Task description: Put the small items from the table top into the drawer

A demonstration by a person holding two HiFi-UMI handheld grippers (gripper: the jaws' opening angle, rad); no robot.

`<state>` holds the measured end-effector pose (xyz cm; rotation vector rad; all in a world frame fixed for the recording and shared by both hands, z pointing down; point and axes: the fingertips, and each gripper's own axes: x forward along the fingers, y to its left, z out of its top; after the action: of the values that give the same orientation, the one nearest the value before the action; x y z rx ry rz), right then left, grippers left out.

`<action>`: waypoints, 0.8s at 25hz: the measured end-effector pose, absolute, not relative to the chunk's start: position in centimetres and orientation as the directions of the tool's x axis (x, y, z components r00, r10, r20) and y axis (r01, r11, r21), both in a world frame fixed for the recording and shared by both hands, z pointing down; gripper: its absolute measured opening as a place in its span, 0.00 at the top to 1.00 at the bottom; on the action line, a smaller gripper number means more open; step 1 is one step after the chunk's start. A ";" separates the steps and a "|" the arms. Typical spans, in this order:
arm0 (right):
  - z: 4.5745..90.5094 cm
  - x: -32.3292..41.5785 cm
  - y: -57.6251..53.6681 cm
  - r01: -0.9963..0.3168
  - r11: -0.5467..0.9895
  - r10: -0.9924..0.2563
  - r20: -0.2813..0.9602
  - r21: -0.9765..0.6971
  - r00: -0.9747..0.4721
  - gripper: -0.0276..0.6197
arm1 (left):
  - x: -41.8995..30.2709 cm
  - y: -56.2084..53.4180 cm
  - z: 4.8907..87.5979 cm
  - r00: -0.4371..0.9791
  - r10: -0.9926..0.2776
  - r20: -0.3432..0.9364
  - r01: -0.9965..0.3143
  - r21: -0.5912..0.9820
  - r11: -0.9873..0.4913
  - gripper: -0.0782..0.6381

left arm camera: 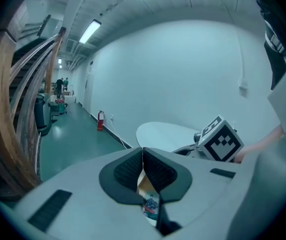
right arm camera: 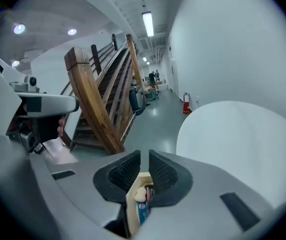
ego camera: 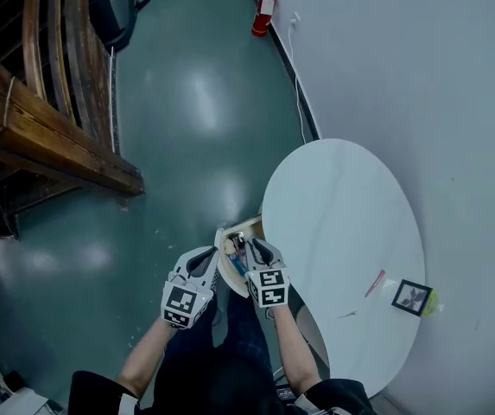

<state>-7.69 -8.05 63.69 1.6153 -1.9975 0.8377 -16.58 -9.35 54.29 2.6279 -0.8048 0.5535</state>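
The wooden drawer [ego camera: 240, 230] stands pulled out from the left edge of the round white table [ego camera: 342, 223], and small items lie inside it, among them a blue one [right arm camera: 142, 211]. Both grippers hover over the drawer. My left gripper [ego camera: 218, 264] is at its front panel; in the left gripper view [left arm camera: 143, 156] the pads meet with nothing seen between them. My right gripper [ego camera: 254, 251] is above the drawer's inside, its pads [right arm camera: 161, 171] a narrow gap apart and empty. On the table's right side lie a small picture card [ego camera: 412, 296] and a pink stick [ego camera: 375, 284].
A white wall runs close along the table's right side. A red fire extinguisher [ego camera: 264, 14] stands at the wall far ahead. A wooden staircase [ego camera: 48, 137] fills the left over the green floor [ego camera: 187, 128]. The person's legs are below the drawer.
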 end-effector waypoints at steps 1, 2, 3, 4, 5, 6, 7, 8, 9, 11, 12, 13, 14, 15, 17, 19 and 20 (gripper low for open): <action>62.2 -7.3 -8.0 -0.976 0.130 -0.730 0.650 -0.175 -0.213 0.85 | -16.3 -9.4 53.2 0.770 -0.459 0.443 -0.582 0.196 -0.789 0.86; 60.7 -7.0 -8.0 -0.978 0.124 -0.748 0.632 -0.166 -0.202 0.85 | -16.0 -9.4 52.2 0.776 -0.458 0.433 -0.576 0.193 -0.794 0.86; 59.3 -6.6 -7.9 -0.981 0.119 -0.765 0.615 -0.156 -0.191 0.85 | -15.7 -9.5 51.2 0.782 -0.457 0.425 -0.570 0.191 -0.799 0.86; 57.8 -6.2 -7.9 -0.983 0.113 -0.782 0.596 -0.147 -0.180 0.85 | -15.3 -9.5 50.1 0.788 -0.456 0.414 -0.564 0.187 -0.804 0.86; 56.4 -5.9 -7.9 -0.984 0.106 -0.799 0.577 -0.140 -0.168 0.85 | -15.0 -9.5 49.1 0.796 -0.455 0.398 -0.555 0.181 -0.812 0.86; 55.1 -5.5 -7.8 -0.986 0.097 -0.816 0.557 -0.134 -0.156 0.85 | -14.6 -9.4 48.2 0.807 -0.451 0.383 -0.542 0.174 -0.822 0.86; 53.8 -5.2 -7.7 -0.988 0.086 -0.832 0.537 -0.129 -0.142 0.85 | -14.3 -9.3 47.3 0.816 -0.447 0.367 -0.531 0.167 -0.831 0.86; 52.5 -4.9 -7.4 -0.990 0.075 -0.846 0.518 -0.123 -0.128 0.85 | -14.0 -9.3 46.3 0.823 -0.446 0.353 -0.522 0.160 -0.838 0.86; 51.2 -4.6 -7.2 -0.991 0.064 -0.858 0.500 -0.117 -0.115 0.86 | -13.8 -9.2 45.3 0.827 -0.447 0.340 -0.517 0.152 -0.842 0.86; 48.8 -4.2 -6.6 -0.993 0.049 -0.882 0.462 -0.108 -0.094 0.86 | -13.7 -9.2 43.1 0.833 -0.454 0.317 -0.513 0.135 -0.848 0.86; 47.6 -4.1 -6.3 -0.994 0.043 -0.892 0.445 -0.102 -0.084 0.86 | -13.8 -9.1 42.2 0.837 -0.456 0.303 -0.510 0.129 -0.851 0.86; 46.5 -4.0 -5.9 -0.995 0.036 -0.901 0.427 -0.094 -0.073 0.86 | -13.9 -8.8 41.4 0.842 -0.455 0.290 -0.505 0.125 -0.854 0.86; 45.3 -3.8 -5.5 -0.996 0.027 -0.911 0.408 -0.084 -0.059 0.87 | -14.0 -8.6 40.5 0.847 -0.454 0.276 -0.499 0.120 -0.858 0.86; 44.2 -3.6 -5.2 -0.997 0.015 -0.920 0.389 -0.072 -0.042 0.88 | -14.0 -8.5 39.6 0.851 -0.455 0.263 -0.495 0.112 -0.861 0.86; 42.0 -3.4 -4.6 -0.998 -0.005 -0.938 0.346 -0.057 -0.016 0.88 | -14.1 -8.4 38.1 0.857 -0.455 0.240 -0.487 0.093 -0.868 0.86; 40.1 -3.5 -3.9 -0.999 -0.020 -0.952 0.307 -0.042 0.006 0.89 | -14.5 -8.2 37.1 0.863 -0.453 0.223 -0.479 0.078 -0.874 0.86; 39.2 -3.7 -3.6 -0.999 -0.023 -0.957 0.289 -0.034 0.012 0.89 | -14.8 -8.0 36.7 0.866 -0.451 0.214 -0.475 0.072 -0.877 0.86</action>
<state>-3.67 -3.60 39.24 2.0981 -2.0606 0.3457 -14.76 -8.02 36.70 2.9158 -0.7263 0.2898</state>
